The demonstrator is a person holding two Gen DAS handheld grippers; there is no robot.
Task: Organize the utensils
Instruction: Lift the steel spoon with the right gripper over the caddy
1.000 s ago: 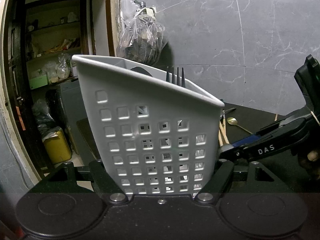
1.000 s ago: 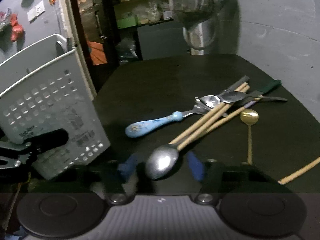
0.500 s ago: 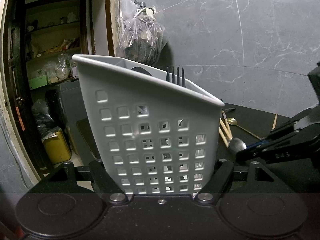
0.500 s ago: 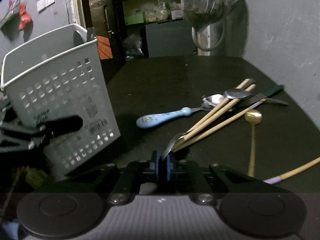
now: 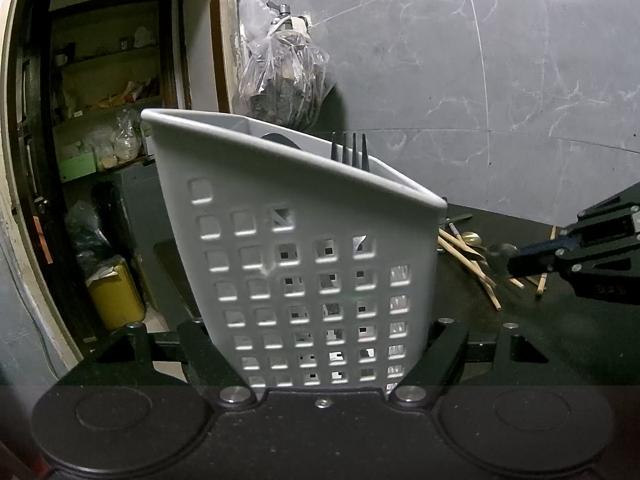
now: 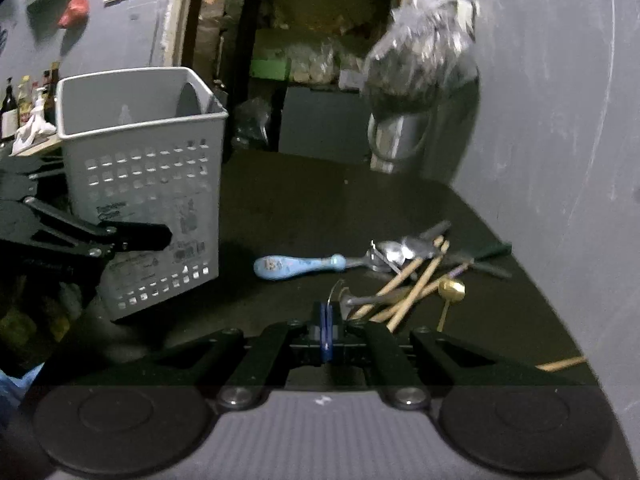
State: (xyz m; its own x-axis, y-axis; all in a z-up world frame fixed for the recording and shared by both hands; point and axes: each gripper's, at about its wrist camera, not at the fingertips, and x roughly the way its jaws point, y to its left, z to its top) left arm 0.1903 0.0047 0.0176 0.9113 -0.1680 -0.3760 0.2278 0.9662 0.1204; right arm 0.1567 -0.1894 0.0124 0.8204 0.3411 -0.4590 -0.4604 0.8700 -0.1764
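Two grippers engaged. Left gripper (image 5: 324, 360) clamps grey perforated plastic utensil basket (image 5: 304, 264), on dark tabletop (image 6: 320, 208). Right gripper (image 6: 326, 320), open a second ago, now pinches steel spoon (image 6: 340, 292) by bowl edge, lifted from pile. Ready for transfer into basket.

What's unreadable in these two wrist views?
- Handle of the dark fork: left wrist view, hidden behind the wall of the grey perforated plastic caddy.
- Printed label on the caddy: right wrist view, blurred.
- Loose wooden chopstick: right wrist view, partly hidden behind the right gripper.
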